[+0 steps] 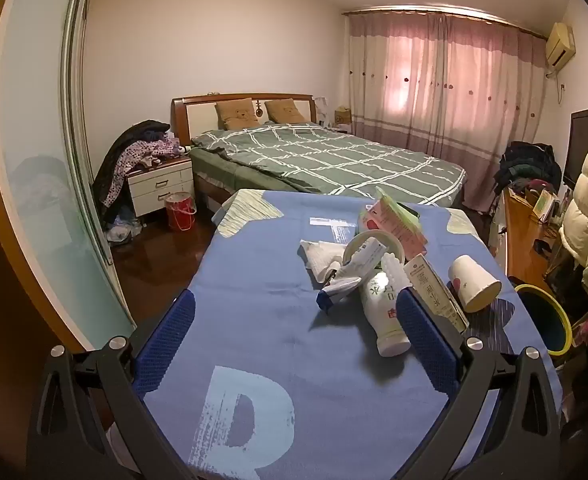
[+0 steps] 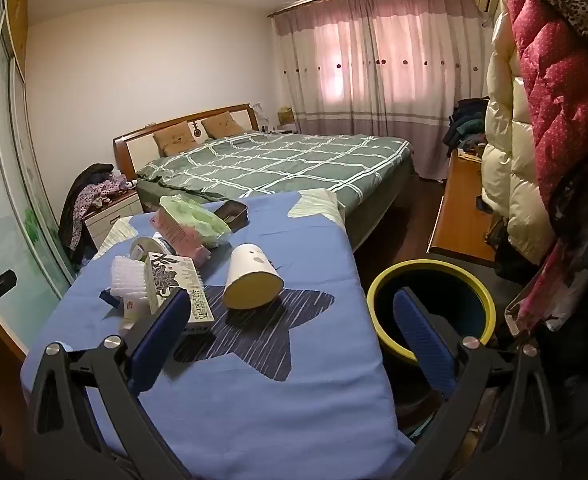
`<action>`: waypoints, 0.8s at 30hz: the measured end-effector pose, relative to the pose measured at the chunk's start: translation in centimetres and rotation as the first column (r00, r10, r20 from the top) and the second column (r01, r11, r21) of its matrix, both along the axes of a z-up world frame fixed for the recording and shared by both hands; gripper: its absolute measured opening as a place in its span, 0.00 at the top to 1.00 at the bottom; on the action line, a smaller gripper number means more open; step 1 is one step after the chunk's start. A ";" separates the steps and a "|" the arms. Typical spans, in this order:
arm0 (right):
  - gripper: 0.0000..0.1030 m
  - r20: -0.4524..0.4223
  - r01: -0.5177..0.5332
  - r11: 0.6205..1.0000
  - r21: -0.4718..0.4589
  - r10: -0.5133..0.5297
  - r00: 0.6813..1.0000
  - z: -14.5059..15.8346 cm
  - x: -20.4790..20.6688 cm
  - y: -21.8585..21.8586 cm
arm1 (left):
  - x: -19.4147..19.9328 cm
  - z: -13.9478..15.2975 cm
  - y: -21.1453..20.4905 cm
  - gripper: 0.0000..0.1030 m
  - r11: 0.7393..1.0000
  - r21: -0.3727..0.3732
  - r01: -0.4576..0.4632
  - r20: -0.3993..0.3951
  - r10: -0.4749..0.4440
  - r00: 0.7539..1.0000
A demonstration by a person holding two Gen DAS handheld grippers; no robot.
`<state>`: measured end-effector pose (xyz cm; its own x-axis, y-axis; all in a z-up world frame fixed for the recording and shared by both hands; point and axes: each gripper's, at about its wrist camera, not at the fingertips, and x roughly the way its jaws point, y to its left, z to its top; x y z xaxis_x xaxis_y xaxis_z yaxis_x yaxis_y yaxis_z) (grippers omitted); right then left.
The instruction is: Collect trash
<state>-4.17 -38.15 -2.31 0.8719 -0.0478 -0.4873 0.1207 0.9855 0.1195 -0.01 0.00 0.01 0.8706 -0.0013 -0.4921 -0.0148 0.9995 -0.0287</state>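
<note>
A pile of trash lies on the blue cloth table (image 1: 254, 280): a tipped white paper cup (image 1: 474, 284) (image 2: 252, 276), a white bottle (image 1: 384, 316), a slim carton box (image 1: 434, 292) (image 2: 182, 284), a pink and green packet (image 1: 394, 220) (image 2: 186, 224), a round tub (image 1: 374, 246) and crumpled paper (image 1: 320, 260). A dark bin with a yellow rim (image 1: 546, 316) (image 2: 430, 312) stands right of the table. My left gripper (image 1: 294, 328) is open and empty, near the bottle. My right gripper (image 2: 290, 328) is open and empty, spanning the table's right edge and the bin.
A bed with a green checked cover (image 1: 334, 160) lies behind the table. A nightstand (image 1: 158, 184) piled with clothes and a red bucket (image 1: 180, 212) stand at left. A wooden desk (image 2: 458, 216) and hanging padded coats (image 2: 534, 140) crowd the right side.
</note>
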 end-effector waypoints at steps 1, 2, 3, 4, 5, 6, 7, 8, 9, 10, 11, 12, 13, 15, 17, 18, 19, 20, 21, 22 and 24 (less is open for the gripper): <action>0.06 0.002 0.000 1.000 -0.004 0.000 1.000 0.0 0.0 0.0 | 0.0 0.0 0.0 0.04 1.000 -0.004 0.001 0.004 -0.001 1.000; 0.06 0.005 0.002 1.000 -0.009 -0.002 1.000 0.0 0.0 0.1 | 0.0 0.0 0.0 0.04 1.000 -0.006 0.002 0.002 -0.002 1.000; 0.06 0.006 0.003 1.000 -0.009 -0.003 1.000 0.0 0.0 0.1 | 0.0 0.0 0.0 0.04 1.000 -0.006 0.003 0.002 -0.003 1.000; 0.06 0.002 0.002 1.000 -0.008 -0.001 1.000 0.0 0.0 0.1 | 0.0 0.0 0.0 0.04 1.000 -0.009 0.002 -0.001 -0.002 1.000; 0.06 0.002 0.002 1.000 -0.007 -0.002 1.000 0.0 0.0 0.1 | 0.0 0.0 0.1 0.04 1.000 -0.010 0.002 -0.002 -0.002 1.000; 0.06 0.002 0.001 1.000 -0.006 -0.001 1.000 0.0 0.0 0.2 | 0.0 0.0 0.1 0.04 1.000 -0.010 0.001 -0.003 -0.001 1.000; 0.06 0.002 0.001 1.000 -0.004 -0.001 1.000 0.0 0.0 0.2 | 0.0 0.0 0.1 0.04 1.000 -0.011 0.000 -0.003 0.000 1.000; 0.06 0.002 0.001 1.000 -0.004 -0.001 1.000 0.0 0.0 0.2 | 0.0 0.0 0.1 0.04 1.000 -0.011 0.001 -0.003 -0.001 1.000; 0.06 0.002 0.001 1.000 -0.004 -0.001 1.000 0.0 0.1 0.2 | 0.0 0.0 0.1 0.04 1.000 -0.012 0.000 -0.003 0.000 1.000; 0.06 0.003 0.000 1.000 -0.001 0.000 1.000 0.0 0.1 0.2 | 0.0 0.0 0.1 0.04 1.000 -0.009 0.001 -0.003 -0.001 1.000; 0.06 0.003 0.000 1.000 0.000 0.000 1.000 0.0 0.1 0.2 | 0.0 0.0 0.0 0.04 1.000 -0.008 0.000 -0.003 0.000 1.000; 0.06 0.004 0.000 1.000 0.000 0.000 1.000 -0.1 0.1 0.2 | 0.0 0.0 0.0 0.04 1.000 -0.008 -0.001 -0.003 0.001 1.000; 0.06 0.004 -0.001 1.000 0.000 0.001 1.000 -0.1 0.1 0.2 | 0.0 0.0 0.0 0.04 1.000 -0.007 0.000 -0.003 0.000 1.000; 0.06 0.002 0.000 1.000 -0.001 0.000 1.000 -0.1 0.2 0.3 | 0.0 0.0 -0.1 0.04 1.000 -0.005 0.000 -0.005 0.000 1.000; 0.06 0.004 -0.001 1.000 0.001 0.001 1.000 -0.1 0.2 0.3 | -0.1 0.0 -0.2 0.04 1.000 -0.003 0.000 -0.005 0.000 1.000; 0.06 0.003 -0.001 1.000 0.002 0.001 1.000 -0.2 0.2 0.3 | -0.1 0.0 -0.3 0.04 1.000 -0.003 0.000 -0.006 0.000 1.000; 0.06 0.002 -0.001 1.000 0.001 0.001 1.000 -0.2 0.2 0.3 | -0.1 -0.1 -0.4 0.04 1.000 -0.002 0.001 -0.007 -0.001 1.000; 0.06 0.002 0.000 1.000 0.001 0.000 1.000 -0.2 0.2 0.3 | 0.0 0.0 0.1 0.04 1.000 -0.012 0.003 -0.006 -0.003 1.000; 0.06 0.004 0.000 1.000 0.002 0.000 1.000 -0.2 0.2 0.3 | 0.0 0.0 0.1 0.04 1.000 -0.012 0.003 -0.005 -0.003 1.000; 0.06 0.004 -0.001 1.000 0.004 0.001 1.000 -0.1 0.2 0.2 | 0.0 0.0 0.1 0.04 1.000 -0.011 0.004 -0.005 -0.004 1.000; 0.06 0.002 0.000 1.000 0.003 0.000 1.000 0.0 0.0 0.0 | -0.1 0.1 0.1 0.04 1.000 -0.010 0.005 -0.004 -0.005 1.000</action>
<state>-4.18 -38.15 -2.34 0.8729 -0.0465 -0.4856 0.1205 0.9852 0.1222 -0.07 0.08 0.09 0.8687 -0.0110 -0.4951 -0.0094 0.9992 -0.0388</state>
